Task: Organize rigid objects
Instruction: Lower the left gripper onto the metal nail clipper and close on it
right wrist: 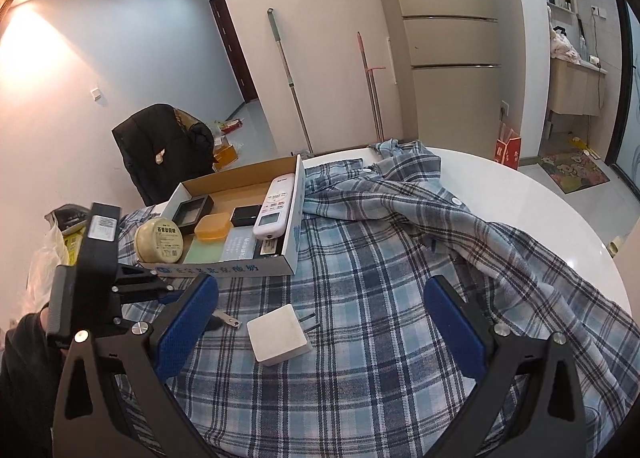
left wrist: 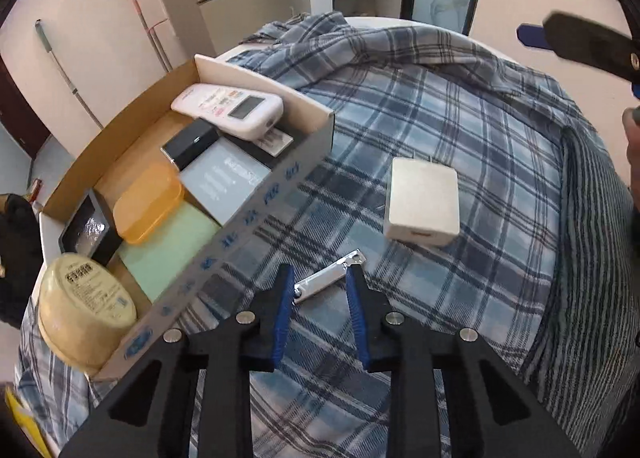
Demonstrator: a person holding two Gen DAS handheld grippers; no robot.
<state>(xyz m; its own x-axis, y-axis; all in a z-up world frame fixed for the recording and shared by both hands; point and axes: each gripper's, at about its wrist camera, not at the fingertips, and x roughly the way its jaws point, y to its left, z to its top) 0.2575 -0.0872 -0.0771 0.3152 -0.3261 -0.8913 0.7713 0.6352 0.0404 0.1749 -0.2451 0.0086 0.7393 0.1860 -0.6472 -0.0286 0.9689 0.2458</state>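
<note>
A silver nail clipper (left wrist: pixel 329 282) lies on the plaid cloth between the tips of my left gripper (left wrist: pixel 320 278), whose jaws are apart and not closed on it. The clipper also shows in the right wrist view (right wrist: pixel 228 320). A white charger block (left wrist: pixel 423 202) lies on the cloth beyond it, also in the right wrist view (right wrist: pixel 278 334). My right gripper (right wrist: pixel 320 298) is wide open and empty, just above the charger. A cardboard box (left wrist: pixel 256 213) holds a white remote (left wrist: pixel 230 109), an orange case (left wrist: pixel 148 201), a round cream tin (left wrist: pixel 86 312) and small black boxes.
A blue plaid shirt (right wrist: pixel 400 258) covers a round white table (right wrist: pixel 540 209). The box (right wrist: pixel 294 242) stands at the table's left. A chair with a black jacket (right wrist: pixel 164 145) stands behind. A fridge and mops stand by the wall.
</note>
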